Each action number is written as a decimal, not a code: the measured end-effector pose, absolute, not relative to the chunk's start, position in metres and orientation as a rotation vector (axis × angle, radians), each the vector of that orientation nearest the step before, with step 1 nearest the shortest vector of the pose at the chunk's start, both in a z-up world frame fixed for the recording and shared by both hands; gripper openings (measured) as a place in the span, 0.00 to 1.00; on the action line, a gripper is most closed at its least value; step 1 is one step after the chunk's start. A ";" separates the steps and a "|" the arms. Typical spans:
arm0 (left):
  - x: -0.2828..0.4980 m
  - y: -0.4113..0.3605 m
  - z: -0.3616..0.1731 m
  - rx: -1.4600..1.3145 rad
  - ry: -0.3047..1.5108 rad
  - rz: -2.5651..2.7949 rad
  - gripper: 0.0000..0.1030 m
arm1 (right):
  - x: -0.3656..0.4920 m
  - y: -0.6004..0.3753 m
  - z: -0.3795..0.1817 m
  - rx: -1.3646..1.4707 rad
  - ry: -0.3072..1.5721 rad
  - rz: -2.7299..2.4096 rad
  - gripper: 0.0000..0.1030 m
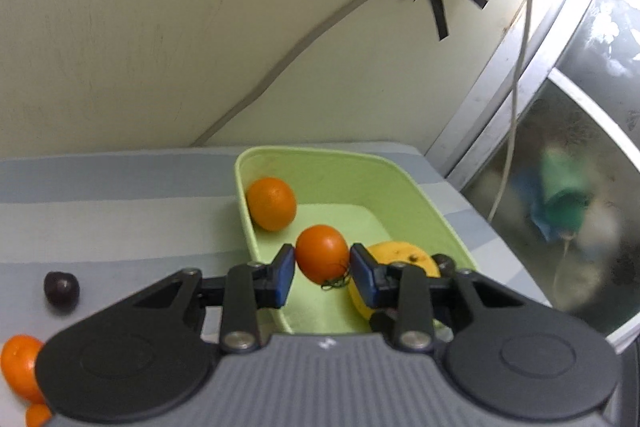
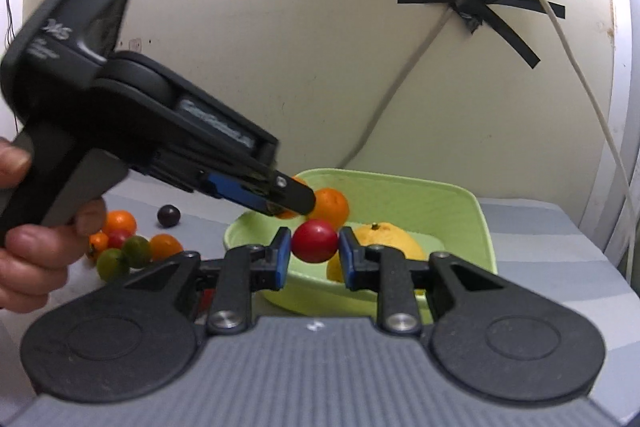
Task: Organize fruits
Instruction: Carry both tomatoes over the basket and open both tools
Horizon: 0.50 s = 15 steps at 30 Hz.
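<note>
My left gripper (image 1: 322, 269) is shut on a small orange tomato (image 1: 322, 253) with a green stem and holds it above the light green tub (image 1: 360, 163). An orange (image 1: 271, 203) and a yellow citrus fruit (image 1: 404, 259) lie in the tub. My right gripper (image 2: 314, 253) is shut on a red tomato (image 2: 314, 241) in front of the green tub (image 2: 472, 223). The left gripper (image 2: 292, 199) also shows in the right wrist view, over the tub's left side. A dark plum (image 1: 61, 287) lies on the cloth to the left.
A pile of orange, red and green small fruits (image 2: 132, 247) lies on the striped cloth left of the tub. A wall with taped cable (image 2: 468, 3) stands behind. The table's right edge (image 1: 520, 267) drops off beside a glass panel.
</note>
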State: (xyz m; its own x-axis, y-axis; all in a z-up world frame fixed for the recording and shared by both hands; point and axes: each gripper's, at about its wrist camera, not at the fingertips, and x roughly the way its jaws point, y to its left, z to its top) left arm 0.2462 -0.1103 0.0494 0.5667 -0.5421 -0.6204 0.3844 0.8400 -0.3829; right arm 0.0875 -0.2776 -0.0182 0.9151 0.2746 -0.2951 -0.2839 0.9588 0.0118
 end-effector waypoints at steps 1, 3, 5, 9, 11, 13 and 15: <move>0.247 -0.111 0.047 -0.213 0.799 -0.559 0.34 | 0.087 -0.277 -0.019 -0.040 0.294 0.286 0.28; 0.247 -0.113 0.047 -0.203 0.790 -0.571 0.40 | 0.086 -0.275 -0.018 -0.047 0.290 0.288 0.28; 0.244 -0.115 0.050 -0.193 0.778 -0.568 0.47 | 0.083 -0.275 -0.017 -0.038 0.288 0.286 0.29; 0.228 -0.095 0.068 -0.230 0.735 -0.575 0.47 | 0.078 -0.280 -0.012 -0.004 0.279 0.289 0.29; 0.214 -0.072 0.079 -0.265 0.701 -0.569 0.48 | 0.071 -0.281 -0.009 0.014 0.273 0.299 0.29; 0.195 -0.044 0.088 -0.302 0.668 -0.555 0.48 | 0.063 -0.279 -0.005 0.031 0.264 0.317 0.29; 0.174 -0.016 0.092 -0.306 0.633 -0.511 0.48 | 0.054 -0.276 -0.003 0.044 0.265 0.343 0.29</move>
